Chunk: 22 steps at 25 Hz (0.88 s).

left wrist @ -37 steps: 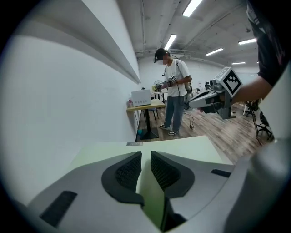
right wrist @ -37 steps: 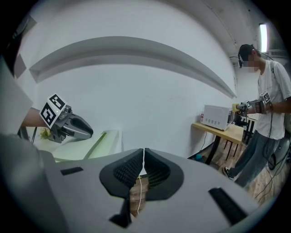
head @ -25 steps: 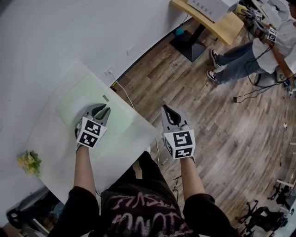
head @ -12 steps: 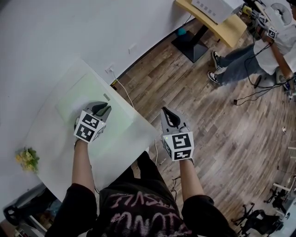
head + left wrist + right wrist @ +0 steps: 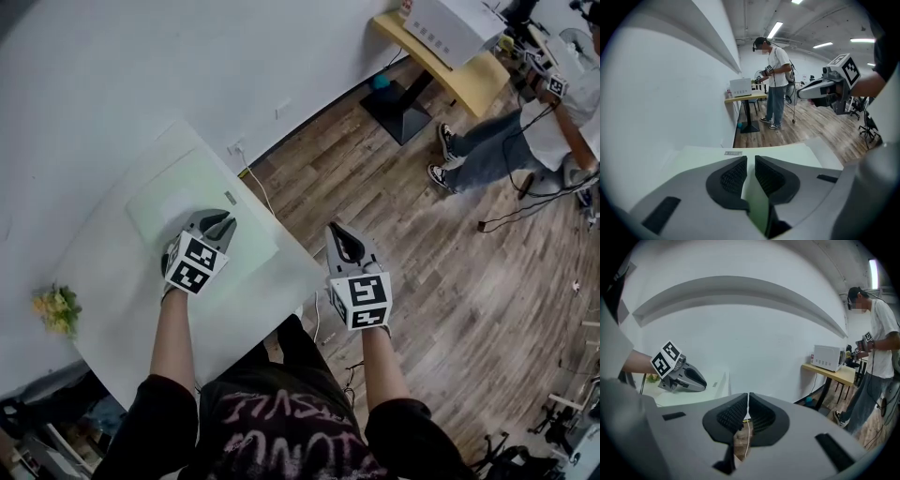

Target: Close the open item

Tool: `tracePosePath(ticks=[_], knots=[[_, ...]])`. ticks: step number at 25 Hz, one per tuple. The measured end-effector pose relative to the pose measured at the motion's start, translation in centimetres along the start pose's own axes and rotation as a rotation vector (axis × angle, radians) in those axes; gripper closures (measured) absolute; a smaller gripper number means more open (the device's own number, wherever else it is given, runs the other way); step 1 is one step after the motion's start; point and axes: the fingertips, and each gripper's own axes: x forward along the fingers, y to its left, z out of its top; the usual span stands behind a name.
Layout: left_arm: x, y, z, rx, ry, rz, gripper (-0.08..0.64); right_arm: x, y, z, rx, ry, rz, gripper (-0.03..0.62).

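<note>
1. White surface (image 5: 122, 281) first: above it hang the left tongs (image 5: 214, 223), jaws barely parted to a thin slit, with nothing between them.
2. The right tongs (image 5: 339, 232) are clenched on nothing, jaws meeting at the tips. They hang just off the surface's near corner, above the wood floor (image 5: 450, 281).
3. Directly beneath and ahead of the left tongs lies a pale green sheet (image 5: 253, 239), flat, with a small label (image 5: 230, 198) at its far edge. I see no lid, cover or flap standing open anywhere. If this sheet is the thing to close, I cannot tell how it opens, nor its long axis, since arm and tongs cover part of it.
4. By my judgement the left hand is far the nearer; the right would have to come in leftwards over the corner.
5. Further out, a yellow-green bunch of flowers (image 5: 58, 309) sits at the surface's left edge, well apart. Beyond are a white wall (image 5: 112, 75) and another person (image 5: 553, 103) beside a second surface carrying a white box (image 5: 450, 28).
</note>
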Motion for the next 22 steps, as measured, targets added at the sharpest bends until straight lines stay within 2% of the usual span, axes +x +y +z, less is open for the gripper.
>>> tracePosePath(ticks=[7,13,22], knots=[[-4.9,1.8,0.7,-0.142,-0.143,0.122,0.492,0.3,1.4,2.0,-0.009,-0.036,0.043,0.566],[-9.0,2.5,-0.7,-0.233,-0.186,0.221,0.509,1.1,4.3,3.7,-0.038,-0.059,0.106,0.566],[-17.0,2.9,-3.2,-0.372,-0.238,0.407,0.54,1.5,9.5,7.4,-0.051,-0.109,0.255,0.566]])
